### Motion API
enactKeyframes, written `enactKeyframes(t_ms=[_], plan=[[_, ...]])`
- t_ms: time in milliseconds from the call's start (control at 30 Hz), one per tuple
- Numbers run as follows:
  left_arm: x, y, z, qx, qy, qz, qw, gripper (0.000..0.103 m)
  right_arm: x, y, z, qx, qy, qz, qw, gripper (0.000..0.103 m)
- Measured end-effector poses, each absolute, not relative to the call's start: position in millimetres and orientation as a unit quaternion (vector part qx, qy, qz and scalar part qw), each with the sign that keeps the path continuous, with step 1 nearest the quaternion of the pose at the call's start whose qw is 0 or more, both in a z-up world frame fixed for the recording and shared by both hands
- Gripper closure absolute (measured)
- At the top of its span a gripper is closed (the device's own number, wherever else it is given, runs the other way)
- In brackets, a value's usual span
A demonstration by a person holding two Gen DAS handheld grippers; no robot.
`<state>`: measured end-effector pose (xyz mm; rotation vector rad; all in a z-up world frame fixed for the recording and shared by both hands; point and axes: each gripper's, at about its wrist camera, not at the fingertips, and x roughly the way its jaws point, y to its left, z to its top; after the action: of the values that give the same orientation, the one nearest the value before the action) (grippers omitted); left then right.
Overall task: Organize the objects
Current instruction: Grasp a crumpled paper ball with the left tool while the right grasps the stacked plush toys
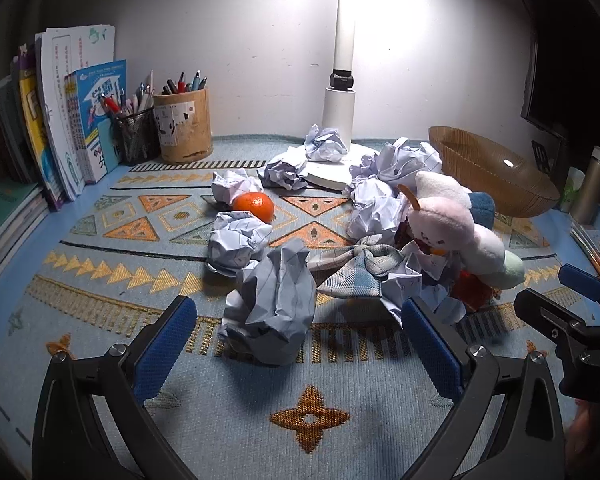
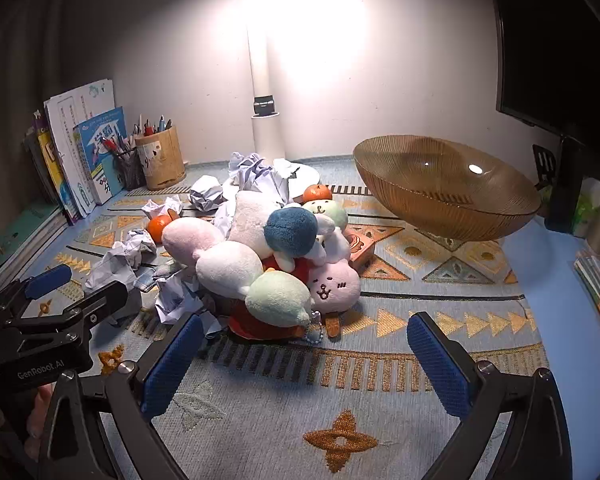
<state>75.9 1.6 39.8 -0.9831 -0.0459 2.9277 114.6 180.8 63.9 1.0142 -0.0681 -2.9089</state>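
My left gripper (image 1: 298, 318) is open, its blue pads either side of a crumpled paper ball (image 1: 274, 308) on the patterned mat, not touching it. Several more paper balls (image 1: 240, 240) lie around an orange (image 1: 254, 206) and a plaid bow (image 1: 356, 272). My right gripper (image 2: 300, 344) is open and empty just in front of a pile of plush toys (image 2: 268, 264). Two oranges (image 2: 158, 226) (image 2: 317, 192) and a small orange box (image 2: 362, 250) sit by the pile. The amber ribbed bowl (image 2: 444, 196) stands at the right.
A white lamp (image 1: 340, 112) stands at the back on a round base. A bamboo pen holder (image 1: 184, 124), a mesh pen cup (image 1: 134, 134) and upright books (image 1: 72, 120) line the left. A flask (image 1: 590, 184) and a dark monitor (image 2: 556, 40) stand at the right.
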Motion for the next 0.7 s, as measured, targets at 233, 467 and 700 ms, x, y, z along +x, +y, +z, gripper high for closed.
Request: enactKeyframes(t_ms=[233,467,700], plan=[[73,-12,37,-0.328,-0.054,0.942,0.035,0.001,105,188,57,0.331,-0.048,-0.942,0.036,0.003],[71,-25,33,-0.339,-0.094,0.936,0.029,0.001,107,180,58,0.331,-0.033,-0.942,0.054,0.009],[64,-36,31,-0.373,-0.11,0.921,0.03,0.003,92,166,73,0.339,0.046,-0.932,0.118,0.032]])
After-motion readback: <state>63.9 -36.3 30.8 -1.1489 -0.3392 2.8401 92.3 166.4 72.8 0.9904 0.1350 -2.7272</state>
